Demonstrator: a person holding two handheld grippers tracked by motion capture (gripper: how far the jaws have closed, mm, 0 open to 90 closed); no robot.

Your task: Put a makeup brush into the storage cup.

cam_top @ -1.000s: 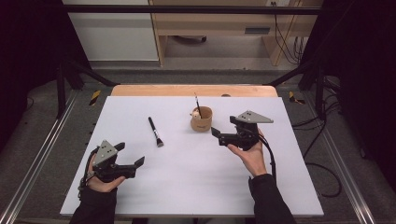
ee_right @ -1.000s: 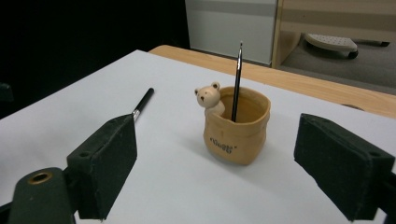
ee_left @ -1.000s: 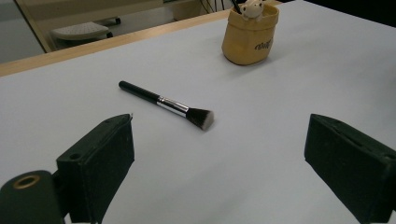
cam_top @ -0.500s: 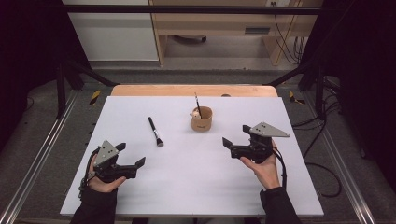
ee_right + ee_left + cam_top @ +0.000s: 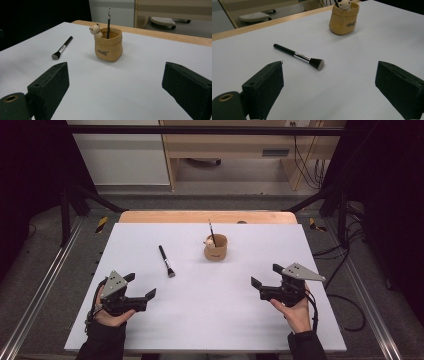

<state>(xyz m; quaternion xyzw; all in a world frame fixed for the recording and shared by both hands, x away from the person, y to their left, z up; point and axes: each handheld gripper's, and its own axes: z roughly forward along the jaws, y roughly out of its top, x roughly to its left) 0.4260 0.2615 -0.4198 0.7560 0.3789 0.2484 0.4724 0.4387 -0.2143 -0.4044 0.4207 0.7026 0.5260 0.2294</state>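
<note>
While the left tool (image 5: 142,286) stays put, wide, the right tool (image 5: 263,276), also wide, has drawn back from the pot (image 5: 215,247).

A lab: framed white table (image 5: 210,320), cables (image 5: 305,165) on floor

A black-handled makeup brush (image 5: 166,261) with a silver ferrule lay flat on the white table (image 5: 210,315), bristles toward the person. Well apart to its right, a tan sack-shaped holder (image 5: 215,247) stood upright, a thin brush (image 5: 211,231) inside.
</note>
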